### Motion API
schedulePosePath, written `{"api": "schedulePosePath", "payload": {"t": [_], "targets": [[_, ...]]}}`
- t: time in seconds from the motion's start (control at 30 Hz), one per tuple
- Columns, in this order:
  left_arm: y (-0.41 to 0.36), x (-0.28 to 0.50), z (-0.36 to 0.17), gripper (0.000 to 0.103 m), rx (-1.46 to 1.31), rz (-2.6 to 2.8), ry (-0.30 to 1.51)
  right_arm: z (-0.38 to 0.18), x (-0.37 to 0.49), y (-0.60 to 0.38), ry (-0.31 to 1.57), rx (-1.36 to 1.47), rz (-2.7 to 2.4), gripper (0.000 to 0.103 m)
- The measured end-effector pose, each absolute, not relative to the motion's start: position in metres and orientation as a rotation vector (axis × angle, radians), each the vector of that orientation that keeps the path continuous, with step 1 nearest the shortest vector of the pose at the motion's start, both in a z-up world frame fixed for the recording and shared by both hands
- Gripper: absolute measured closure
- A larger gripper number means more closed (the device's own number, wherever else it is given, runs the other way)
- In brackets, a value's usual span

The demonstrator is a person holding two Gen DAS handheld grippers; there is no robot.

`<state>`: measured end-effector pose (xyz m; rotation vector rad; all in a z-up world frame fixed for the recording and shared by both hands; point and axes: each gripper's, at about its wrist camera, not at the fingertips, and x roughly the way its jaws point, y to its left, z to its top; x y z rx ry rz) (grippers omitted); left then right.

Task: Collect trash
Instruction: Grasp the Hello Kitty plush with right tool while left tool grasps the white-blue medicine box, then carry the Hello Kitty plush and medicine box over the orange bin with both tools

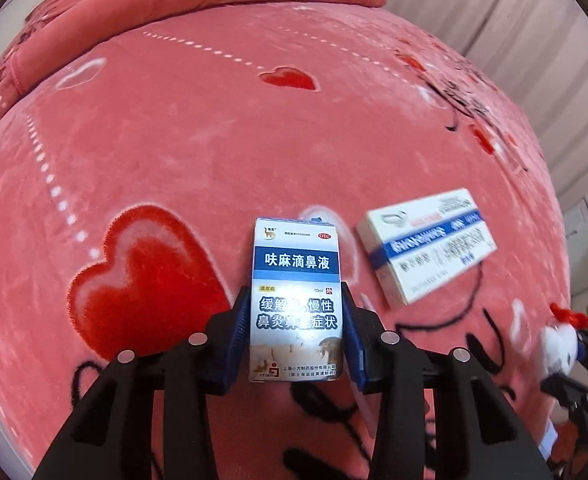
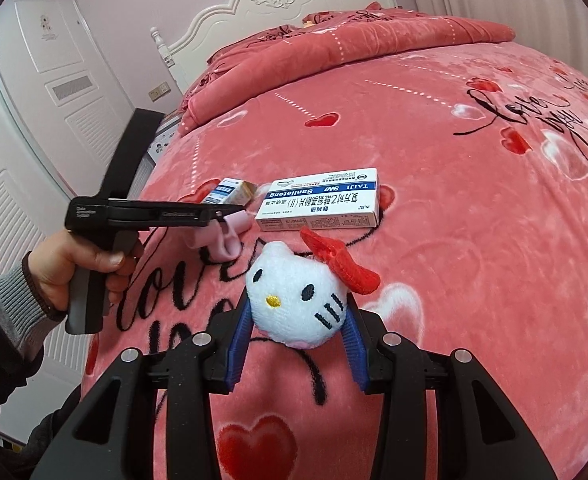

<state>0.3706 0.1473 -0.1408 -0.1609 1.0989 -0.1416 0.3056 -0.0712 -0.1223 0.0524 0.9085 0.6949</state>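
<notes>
Two boxes: nasal-drop box [image 1: 296, 300] clamped in left gripper [image 1: 296, 334], tablet box [image 1: 426, 246] loose on bed [image 1: 213, 140] (right gripper [image 2: 296, 326] pinching one plush head [image 2: 298, 300]).

A bed [image 2: 474, 280] carries everything here, covered by a pink plush blanket [image 1: 213, 140] printed with red and white hearts, dotted white lines and black script lettering. A matching pink quilt [image 2: 334, 52] lies bunched across the head end, below the white carved headboard [image 2: 277, 4]. Toward the foot end, near the bed's left side edge, a flat white and blue medicine box [image 2: 320, 200] lies on the blanket, its printing upside down in the right wrist view.
</notes>
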Motion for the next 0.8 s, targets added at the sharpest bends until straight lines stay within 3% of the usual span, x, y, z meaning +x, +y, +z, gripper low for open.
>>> {"api": "schedulePosePath", "payload": {"t": [0.4, 0.8], "targets": [[0.121, 0.302, -0.105, 0.06, -0.075, -0.274, 1.067, -0.106, 0.27, -0.081, 0.909, 0.063, 0.699, 0.061], [0.045, 0.202, -0.086, 0.06, -0.081, -0.434, 1.07, -0.096, 0.158, -0.093, 0.961, 0.086, 0.754, 0.061]]}}
